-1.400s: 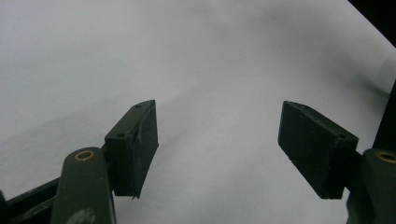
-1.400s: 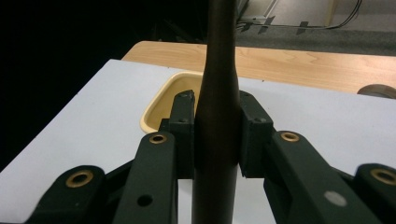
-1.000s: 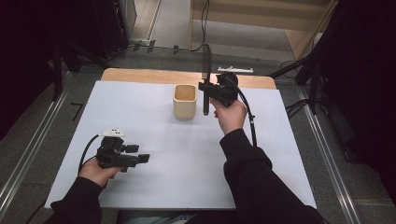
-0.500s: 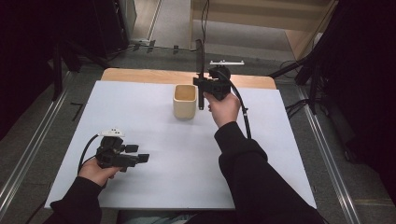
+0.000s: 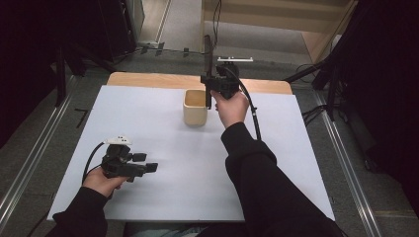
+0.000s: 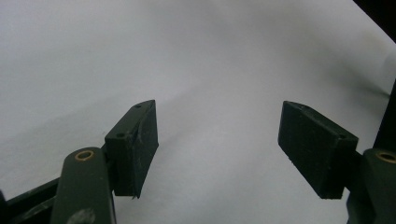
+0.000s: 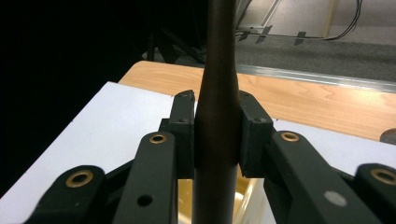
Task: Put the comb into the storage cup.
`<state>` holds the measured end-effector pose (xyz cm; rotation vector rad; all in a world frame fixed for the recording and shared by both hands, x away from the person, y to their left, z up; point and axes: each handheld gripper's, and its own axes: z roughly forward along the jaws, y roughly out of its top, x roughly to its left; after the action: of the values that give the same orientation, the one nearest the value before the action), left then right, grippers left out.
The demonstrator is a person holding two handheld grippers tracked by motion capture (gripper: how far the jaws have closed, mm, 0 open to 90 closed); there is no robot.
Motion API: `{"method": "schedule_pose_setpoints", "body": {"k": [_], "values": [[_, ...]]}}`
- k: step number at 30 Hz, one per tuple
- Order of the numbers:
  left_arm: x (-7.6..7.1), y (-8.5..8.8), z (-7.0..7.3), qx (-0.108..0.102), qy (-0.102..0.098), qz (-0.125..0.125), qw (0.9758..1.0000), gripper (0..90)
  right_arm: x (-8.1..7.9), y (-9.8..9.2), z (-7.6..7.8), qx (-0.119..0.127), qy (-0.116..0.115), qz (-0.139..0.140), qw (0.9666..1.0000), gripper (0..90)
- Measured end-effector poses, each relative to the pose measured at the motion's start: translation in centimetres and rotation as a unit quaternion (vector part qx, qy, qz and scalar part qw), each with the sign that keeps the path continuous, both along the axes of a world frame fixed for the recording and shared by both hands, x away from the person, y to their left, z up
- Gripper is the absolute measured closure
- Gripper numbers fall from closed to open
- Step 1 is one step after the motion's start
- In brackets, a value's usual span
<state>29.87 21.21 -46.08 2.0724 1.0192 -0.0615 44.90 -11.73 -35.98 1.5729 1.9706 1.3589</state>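
No readable writing anywhere. Right gripper (image 5: 208,79) clamps a dark stick (image 7: 218,93), maybe a utensil handle, upright over the cream cup (image 5: 195,107). Left gripper (image 6: 219,140) wide open, nothing between. White sheet (image 5: 163,148) on wooden table (image 5: 148,79), dim grey-floored room.

You face a white-topped table (image 5: 163,128) with a light wooden far edge (image 5: 148,79), grey floor (image 5: 183,24) and dark surroundings beyond.

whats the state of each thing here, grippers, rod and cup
right gripper: shut on the rod, raised beside the cup
rod: dark, held upright, lower end at the cup's mouth
cup: upright on the table, open top; contents can't be told
left gripper: open, nothing between the jaws, low over the table
table: white top, wooden strip at the far edge
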Motion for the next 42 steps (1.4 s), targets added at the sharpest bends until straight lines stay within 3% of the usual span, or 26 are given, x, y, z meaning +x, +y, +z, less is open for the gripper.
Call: {"method": "schedule_pose_setpoints", "body": {"k": [7,15,21,31,42], "values": [[0.0,0.0,0.0,0.0,0.0,-0.002,1.0,29.5,1.0,0.5,0.4,0.005,-0.005,-0.009,0.9999,69.7],[0.0,0.0,0.0,-0.001,0.001,-0.003,1.0,29.5,2.0,1.2,0.7,-0.006,-0.021,-0.014,0.9997,69.6],[0.0,0.0,0.0,0.0,0.001,-0.006,1.0,29.5,2.6,1.5,0.4,-0.014,-0.027,-0.02,0.9994,69.6],[0.0,0.0,0.0,-0.001,0.001,-0.005,1.0,29.5,3.4,1.6,-0.5,0.003,-0.034,-0.023,0.9992,69.6],[0.0,0.0,-0.1,0.002,0.003,-0.007,1.0,29.5,3.8,2.0,-1.3,0.0,-0.039,-0.021,0.999,69.6]]}}
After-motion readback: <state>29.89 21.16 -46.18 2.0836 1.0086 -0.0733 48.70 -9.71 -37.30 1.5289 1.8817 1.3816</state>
